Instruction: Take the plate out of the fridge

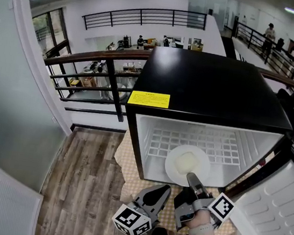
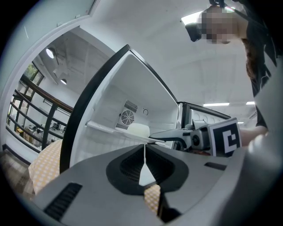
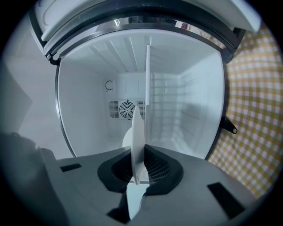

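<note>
Two grippers work at the near side of a small black fridge (image 1: 206, 84) whose white cavity faces the person. At the far left a dark railing (image 1: 89, 63) runs past, and wood planking (image 1: 84, 176) covers the floor. A yellow checked cloth (image 1: 123, 162) shows at the fridge's near-left corner, and a yellow label (image 1: 149, 99) sits on the left front of its top.

The left gripper (image 1: 166, 188) hangs just near and left of the opening, apart from the plate. Its jaws are pressed together with nothing between them.

The plate (image 1: 172, 168) is white and round, so it has no long axis. It lies flat and face up over the wire shelf (image 1: 160, 140) in the middle of the cavity, with its near rim at the mouth of the fridge. Whether it rests on the shelf I cannot tell. A pale block (image 1: 188, 162) sits at its centre.

The right gripper (image 1: 191, 176) reaches in level from the near side, rolled onto its side. It pinches the plate's near rim, one jaw above and one below.

Beyond the plate a round fan grille (image 3: 127, 109) shows in the back wall. The fridge's side walls flank the plate left and right. To the right the door (image 1: 280, 209) stands swung wide.
</note>
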{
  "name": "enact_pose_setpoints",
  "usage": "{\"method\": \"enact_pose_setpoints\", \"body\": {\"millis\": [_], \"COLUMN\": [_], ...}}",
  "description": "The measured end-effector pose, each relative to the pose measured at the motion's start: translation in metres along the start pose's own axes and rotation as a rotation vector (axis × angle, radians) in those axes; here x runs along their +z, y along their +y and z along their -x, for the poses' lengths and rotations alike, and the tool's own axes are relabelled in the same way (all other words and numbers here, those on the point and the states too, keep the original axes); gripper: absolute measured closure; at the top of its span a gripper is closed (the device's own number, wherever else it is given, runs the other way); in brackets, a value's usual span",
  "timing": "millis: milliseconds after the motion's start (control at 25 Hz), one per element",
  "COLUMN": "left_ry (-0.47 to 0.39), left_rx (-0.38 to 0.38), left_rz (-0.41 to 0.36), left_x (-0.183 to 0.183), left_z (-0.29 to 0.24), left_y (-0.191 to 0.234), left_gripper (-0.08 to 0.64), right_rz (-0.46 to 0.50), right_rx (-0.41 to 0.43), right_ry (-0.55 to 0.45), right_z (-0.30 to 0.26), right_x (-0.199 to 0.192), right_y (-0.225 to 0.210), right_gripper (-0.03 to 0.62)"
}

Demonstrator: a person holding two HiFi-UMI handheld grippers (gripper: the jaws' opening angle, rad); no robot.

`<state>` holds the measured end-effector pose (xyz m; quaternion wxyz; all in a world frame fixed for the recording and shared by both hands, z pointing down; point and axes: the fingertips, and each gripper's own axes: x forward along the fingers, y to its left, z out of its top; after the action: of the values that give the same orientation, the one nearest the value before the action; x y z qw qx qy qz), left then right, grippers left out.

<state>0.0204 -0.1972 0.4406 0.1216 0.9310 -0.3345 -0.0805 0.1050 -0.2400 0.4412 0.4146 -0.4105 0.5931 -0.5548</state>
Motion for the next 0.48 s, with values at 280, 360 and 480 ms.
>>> {"method": "enact_pose_setpoints", "body": {"millis": [280,360,480], "left_ry": [0.0,0.0,0.001], "left_rx": [-0.004,-0.005,-0.007], "left_rz": [-0.011,-0.012,-0.016], "left_x": [0.002,0.002,0.002], "left_z": [0.005,0.007,0.008], "left_y": [-0.006,-0.007,-0.009], "left_gripper": [0.543,0.543,0.543], "right_rz": [-0.005,-0.003,-0.007], "right_rx": [0.006,0.005,0.005], "right_ry": [-0.01,-0.011,-0.015], "right_z": [0.01,0.013,0.016], "right_x": [-0.002,-0.002,-0.001], "right_y": [0.0,0.0,-0.001], "right_gripper": [0.54,0.54,0.54]}}
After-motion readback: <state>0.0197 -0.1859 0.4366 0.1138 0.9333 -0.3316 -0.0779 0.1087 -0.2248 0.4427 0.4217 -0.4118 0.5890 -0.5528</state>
